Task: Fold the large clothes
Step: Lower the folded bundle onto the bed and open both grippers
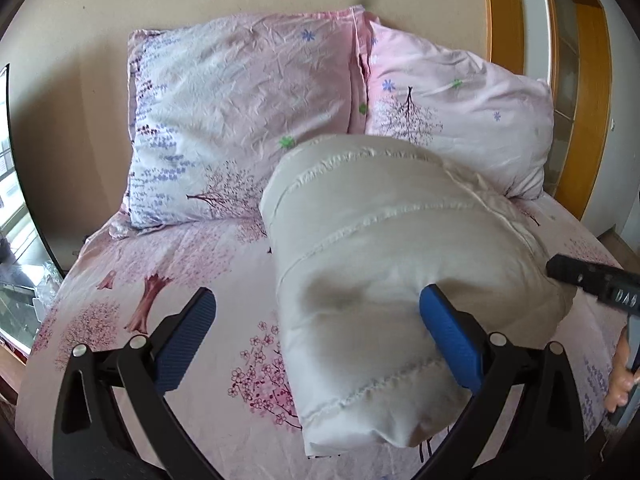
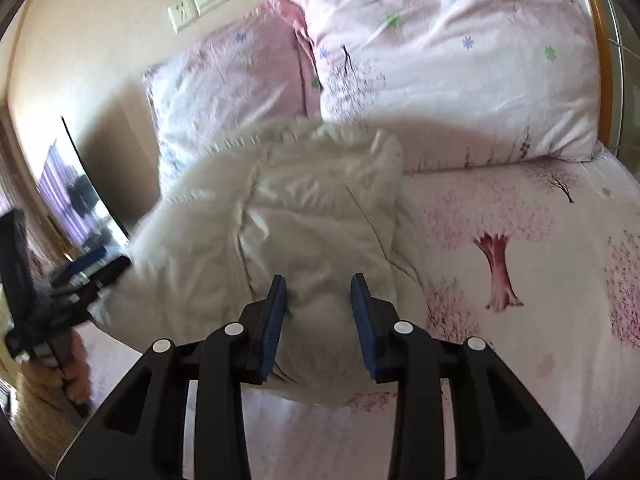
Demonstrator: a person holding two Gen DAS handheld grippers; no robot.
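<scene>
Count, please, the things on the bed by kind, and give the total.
Pink floral pillows: 2 (left one, right one)
Folded white quilted puffy jacket: 1
Total: 3, all lying on the pink tree-print bedsheet.

Left wrist view: near, from the bed's (image 1: 208,264) left, facing the pillows (image 1: 240,120). Right wrist view: near, from right. Shared: folded coat (image 2: 288,216), pillows.

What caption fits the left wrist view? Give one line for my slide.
Open left tongs straddle the near edge of a folded white quilted coat on a pink floral bed sheet, two pillows behind.
</scene>
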